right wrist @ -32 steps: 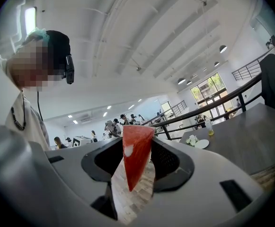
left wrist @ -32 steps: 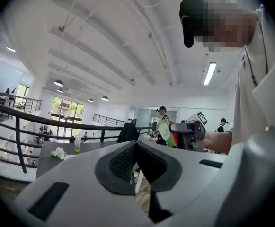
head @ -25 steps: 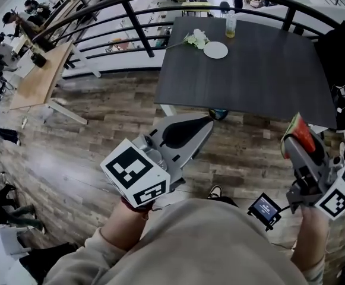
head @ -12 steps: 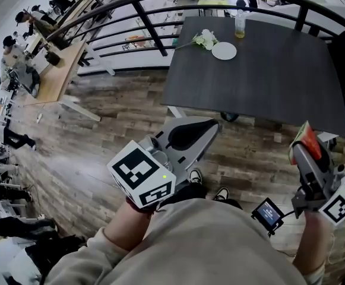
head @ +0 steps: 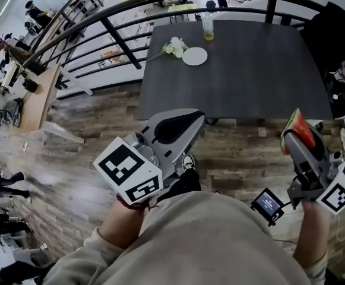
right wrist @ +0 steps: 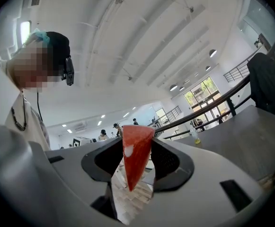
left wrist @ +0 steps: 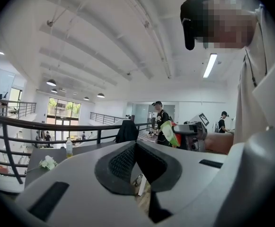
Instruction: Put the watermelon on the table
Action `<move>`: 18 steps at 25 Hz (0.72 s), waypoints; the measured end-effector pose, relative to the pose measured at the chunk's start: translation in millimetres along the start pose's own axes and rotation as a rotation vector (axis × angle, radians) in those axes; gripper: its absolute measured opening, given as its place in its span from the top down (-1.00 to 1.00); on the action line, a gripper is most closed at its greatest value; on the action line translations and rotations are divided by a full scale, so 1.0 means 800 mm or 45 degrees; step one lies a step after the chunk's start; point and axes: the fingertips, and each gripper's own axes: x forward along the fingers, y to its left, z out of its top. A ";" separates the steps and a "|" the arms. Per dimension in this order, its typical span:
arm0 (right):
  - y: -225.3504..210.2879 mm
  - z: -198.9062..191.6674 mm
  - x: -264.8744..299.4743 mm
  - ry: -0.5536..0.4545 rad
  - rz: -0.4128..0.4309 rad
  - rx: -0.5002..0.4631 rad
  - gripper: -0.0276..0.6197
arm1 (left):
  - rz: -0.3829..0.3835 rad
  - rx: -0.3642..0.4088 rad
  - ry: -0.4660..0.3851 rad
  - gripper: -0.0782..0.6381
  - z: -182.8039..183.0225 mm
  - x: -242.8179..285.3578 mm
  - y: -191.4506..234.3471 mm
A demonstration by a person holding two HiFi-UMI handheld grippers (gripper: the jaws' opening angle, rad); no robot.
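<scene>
A red watermelon slice [head: 297, 129] with a green rind stands up between the jaws of my right gripper [head: 295, 138], which is shut on it. In the right gripper view the watermelon slice [right wrist: 135, 157] fills the gap between the pads, point down. The slice hangs over the wood floor, just short of the near edge of the dark table [head: 249, 70]. My left gripper [head: 191, 119] is shut with nothing in it, and it also stops short of that edge. From the left gripper [left wrist: 135, 144] view, the watermelon slice [left wrist: 168, 132] shows off to the right.
At the table's far left are a white plate [head: 195, 56], a white flower [head: 173, 47] and a bottle [head: 208, 27]. A black railing [head: 119, 40] curves behind the table. A dark jacket [head: 332, 34] hangs at the right. A small screen device [head: 268, 203] dangles near my right arm.
The table has slid to the left in the head view as both grippers are carried along over the floor. The right gripper keeps its hold on the slice.
</scene>
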 end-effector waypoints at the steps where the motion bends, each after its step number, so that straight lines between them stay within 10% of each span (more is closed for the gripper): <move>1: -0.002 0.004 0.000 -0.006 -0.007 -0.008 0.31 | -0.016 0.005 -0.009 0.76 0.002 0.007 0.003; 18: -0.065 0.039 0.156 -0.012 -0.060 -0.030 0.31 | -0.073 0.000 -0.014 0.76 0.024 0.044 0.180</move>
